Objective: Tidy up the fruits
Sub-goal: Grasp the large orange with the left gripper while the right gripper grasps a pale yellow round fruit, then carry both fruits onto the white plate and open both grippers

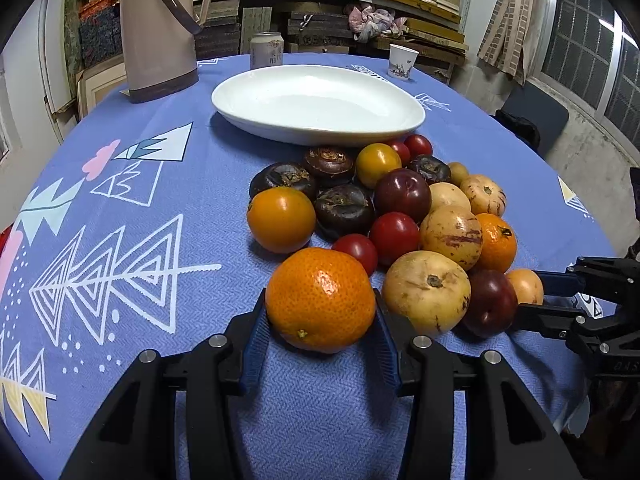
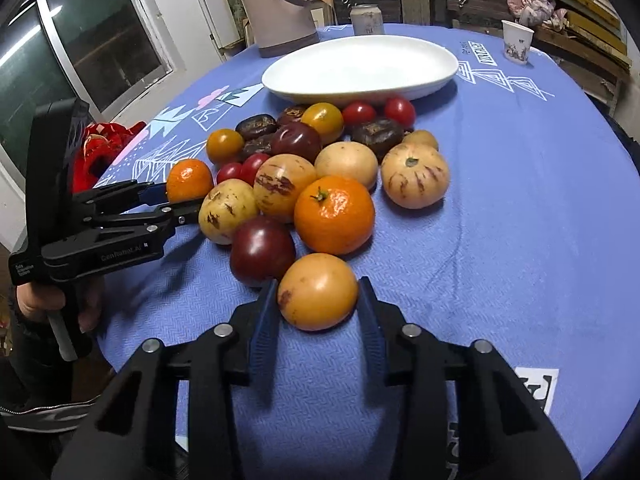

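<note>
Orange mandarin [image 1: 320, 300] clamped in left gripper [image 1: 320, 354], right gripper [image 2: 318, 332] gripping yellow fruit [image 2: 318, 291], bare cloth [image 2: 520, 220] alongside.

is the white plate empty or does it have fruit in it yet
Empty. The white plate shows only its bare inside in both views, and all the fruit sits in a pile on the blue tablecloth in front of it.

Mixed fruit pile [image 1: 400, 216] on blue cloth before empty white dish [image 1: 316, 104].
</note>
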### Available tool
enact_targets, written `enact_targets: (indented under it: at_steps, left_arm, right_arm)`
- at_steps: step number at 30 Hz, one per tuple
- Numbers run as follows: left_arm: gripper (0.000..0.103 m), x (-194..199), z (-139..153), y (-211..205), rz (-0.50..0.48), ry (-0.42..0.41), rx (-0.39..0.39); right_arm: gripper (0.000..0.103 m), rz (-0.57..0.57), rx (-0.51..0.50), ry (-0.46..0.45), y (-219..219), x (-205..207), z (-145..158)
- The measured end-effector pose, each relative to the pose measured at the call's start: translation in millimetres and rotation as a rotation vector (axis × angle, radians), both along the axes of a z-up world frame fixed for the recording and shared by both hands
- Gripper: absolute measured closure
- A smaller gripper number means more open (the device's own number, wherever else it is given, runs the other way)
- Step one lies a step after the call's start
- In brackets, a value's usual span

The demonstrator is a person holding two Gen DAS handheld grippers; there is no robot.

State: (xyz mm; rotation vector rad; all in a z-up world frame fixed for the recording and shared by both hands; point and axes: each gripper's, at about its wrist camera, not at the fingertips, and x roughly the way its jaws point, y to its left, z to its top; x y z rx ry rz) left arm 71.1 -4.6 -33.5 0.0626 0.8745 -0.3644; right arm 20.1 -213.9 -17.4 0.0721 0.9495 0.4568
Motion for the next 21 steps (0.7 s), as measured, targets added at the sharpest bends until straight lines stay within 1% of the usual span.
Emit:
enact_targets:
  at_steps: [7,12,15,17,21]
  left_arm:
    - [0.056,-4.9,5.8,7.5,0.014,-0.015,0.004]
    - [0.056,-8.7,25.0,11.2,0.002,-0.056,0.016]
    - [0.056,-4.5,44.6,8.1,-0.028,-0.102,0.039]
    - [0.056,1.1,52.5,4.9,-0.036,-0.119,0.05]
    - [0.056,28.5,65.4,-2.9,-0.033,-0.121,0.082]
  right_arm:
    - [0.063,-0.006,0.056,-0.044,-15.8,-7.4,14.2]
    - [0.063,-0.002,0.068,-0.083,-26.6,-0.7,33.9]
    - [0.063,0.01,0.078,-0.113,-31.2,10.9,52.9]
    - [0.063,0.025,0.068,-0.144,-30.3,22.1,67.2]
    - [0.063,0.048,0.047,-0.167,-24.1,51.7,84.1]
